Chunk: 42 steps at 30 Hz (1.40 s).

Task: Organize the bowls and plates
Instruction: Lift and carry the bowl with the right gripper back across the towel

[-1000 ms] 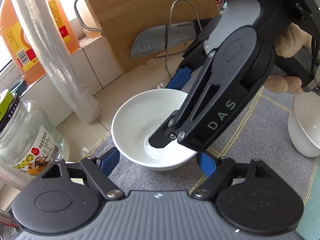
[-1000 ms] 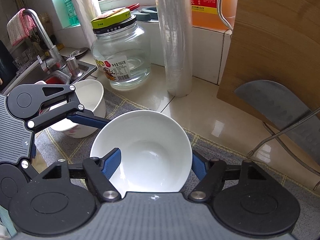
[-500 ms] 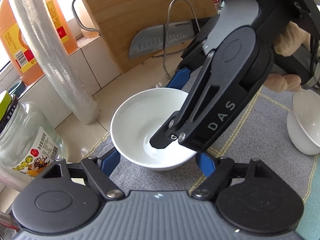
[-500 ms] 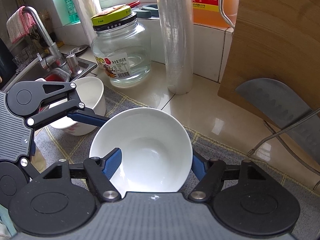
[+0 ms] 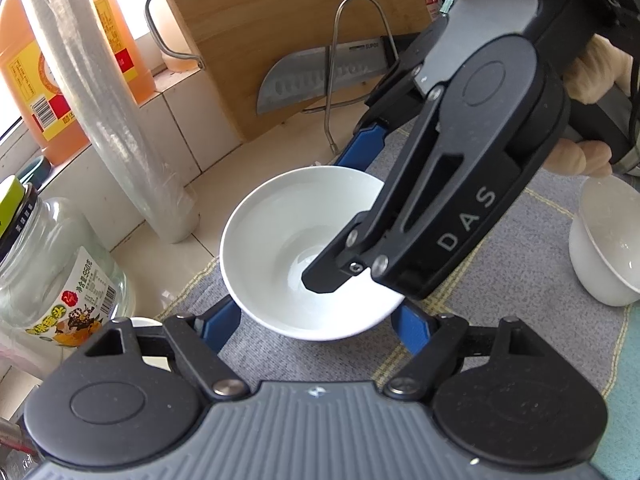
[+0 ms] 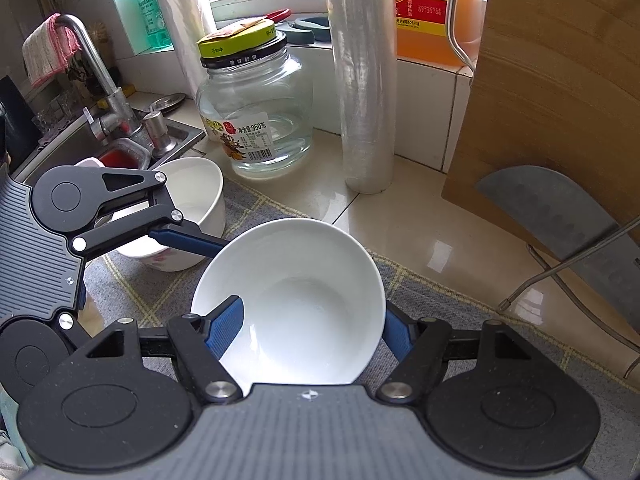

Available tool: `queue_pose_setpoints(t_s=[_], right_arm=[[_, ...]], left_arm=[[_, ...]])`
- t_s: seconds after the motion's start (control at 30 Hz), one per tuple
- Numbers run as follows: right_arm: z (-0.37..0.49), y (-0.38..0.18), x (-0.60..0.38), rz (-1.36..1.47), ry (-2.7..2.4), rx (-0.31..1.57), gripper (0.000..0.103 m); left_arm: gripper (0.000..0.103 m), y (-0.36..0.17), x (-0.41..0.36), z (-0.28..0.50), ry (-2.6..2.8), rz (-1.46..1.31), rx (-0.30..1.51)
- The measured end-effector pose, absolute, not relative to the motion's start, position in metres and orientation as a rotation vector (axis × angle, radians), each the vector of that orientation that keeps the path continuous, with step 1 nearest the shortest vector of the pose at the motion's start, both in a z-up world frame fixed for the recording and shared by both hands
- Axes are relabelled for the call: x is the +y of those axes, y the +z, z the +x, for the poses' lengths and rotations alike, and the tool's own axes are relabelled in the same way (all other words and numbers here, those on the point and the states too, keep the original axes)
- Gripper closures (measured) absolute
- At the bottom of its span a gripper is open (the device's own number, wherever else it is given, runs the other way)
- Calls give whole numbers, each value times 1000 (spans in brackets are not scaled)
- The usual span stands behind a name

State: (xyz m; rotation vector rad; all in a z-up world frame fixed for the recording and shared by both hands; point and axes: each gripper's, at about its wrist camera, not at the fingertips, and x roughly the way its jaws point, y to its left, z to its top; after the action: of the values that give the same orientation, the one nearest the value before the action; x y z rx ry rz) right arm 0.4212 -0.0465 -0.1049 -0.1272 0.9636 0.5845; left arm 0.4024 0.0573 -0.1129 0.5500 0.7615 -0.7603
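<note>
A white bowl (image 5: 288, 240) (image 6: 296, 300) is held above the grey mat (image 5: 520, 280). My right gripper (image 6: 304, 328) is shut on it, one blue finger (image 6: 226, 326) inside the rim and one outside. My left gripper (image 5: 316, 320) is open, its blue fingers (image 5: 218, 326) at either side beneath the bowl; whether they touch it I cannot tell. In the left wrist view the right gripper (image 5: 420, 208) reaches in from the upper right. A second white bowl with a red pattern (image 6: 188, 216) sits left on the mat, and a small white bowl (image 5: 604, 240) sits at the right.
A glass jar (image 6: 256, 120), a roll of cling film (image 6: 360, 80) and an orange oil bottle (image 5: 44, 60) stand along the tiled ledge. A wooden cutting board (image 5: 280, 20) with a cleaver (image 5: 320, 76) and a wire stand (image 5: 332, 60) leans behind. The sink and tap (image 6: 104, 92) lie left.
The bowl has tilted and lifted slightly in the right gripper. Both grippers shifted a little; the left gripper stays open under the bowl.
</note>
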Motion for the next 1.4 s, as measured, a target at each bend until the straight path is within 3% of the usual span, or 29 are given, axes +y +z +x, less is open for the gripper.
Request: queue_pose_setpoints(t_s=[1.4], right_arm=[[298, -48, -57, -94, 474, 849, 25]], left_arm=[[21, -56, 54, 292, -838, 556, 692]])
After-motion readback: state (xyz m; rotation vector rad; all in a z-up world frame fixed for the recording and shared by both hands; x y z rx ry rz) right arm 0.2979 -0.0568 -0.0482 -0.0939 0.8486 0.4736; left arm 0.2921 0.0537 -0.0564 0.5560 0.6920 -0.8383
